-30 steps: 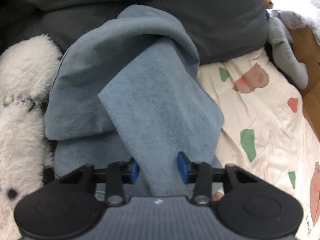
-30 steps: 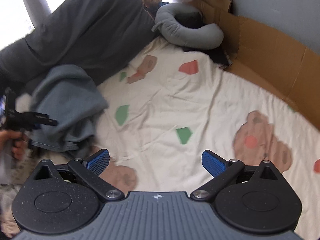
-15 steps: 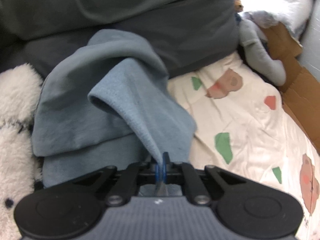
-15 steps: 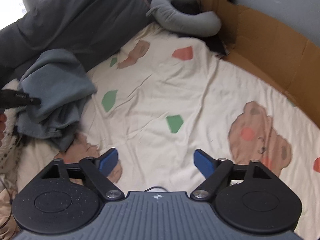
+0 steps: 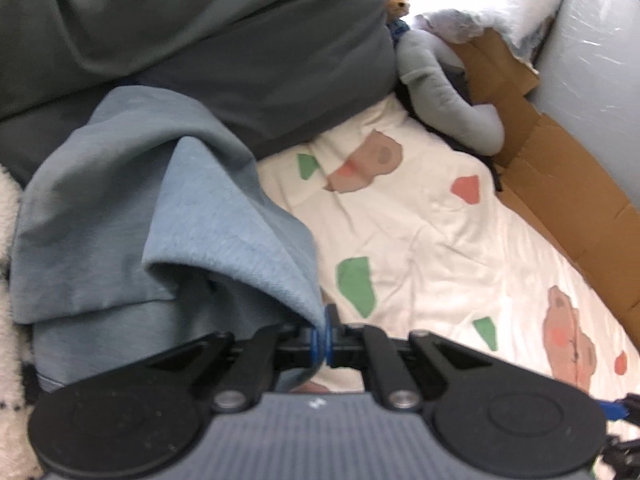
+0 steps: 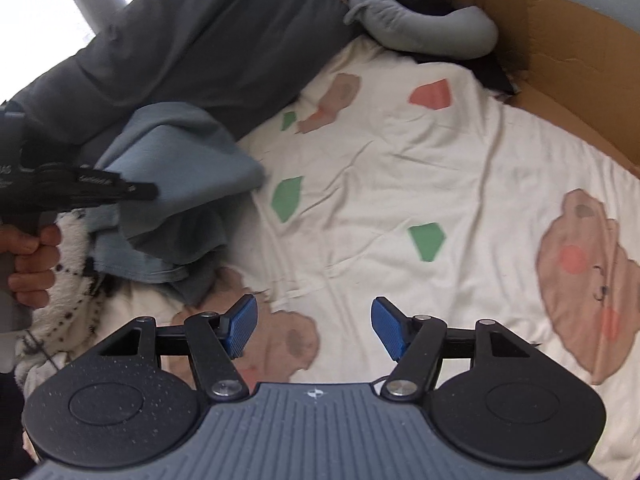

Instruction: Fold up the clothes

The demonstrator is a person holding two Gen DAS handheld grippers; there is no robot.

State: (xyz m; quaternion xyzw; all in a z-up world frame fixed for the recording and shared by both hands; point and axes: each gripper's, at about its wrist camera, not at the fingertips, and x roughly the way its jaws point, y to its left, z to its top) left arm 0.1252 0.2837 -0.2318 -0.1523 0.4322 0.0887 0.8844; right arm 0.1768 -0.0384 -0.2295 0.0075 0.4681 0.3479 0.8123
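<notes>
Bedding fills both views: a white bed sheet printed with bears and coloured patches, bordered by cardboard toward 2 o'clock and a dark grey duvet heaped toward 11 o'clock. A grey neck pillow curls at 12 o'clock, and a white fluffy blanket lies at 9 o'clock.

On that side, toward 10 o'clock in my right view, sits the blue garment, a soft fleecy piece bunched in loose layers against the duvet, partly over the fluffy blanket. My left gripper is clamped tight on one corner of it, blue pads pressed together with cloth between them, and the corner drapes up from the heap. My right gripper hangs over bare sheet with its jaws spread wide, holding nothing.

I judge the cloth light and limp: it will sag and slide rather than keep a shape, so one pinch only drags it. A second hold belongs on another corner or hem edge, taken well apart from the left one, so the fabric can be spread flat on the open sheet.
</notes>
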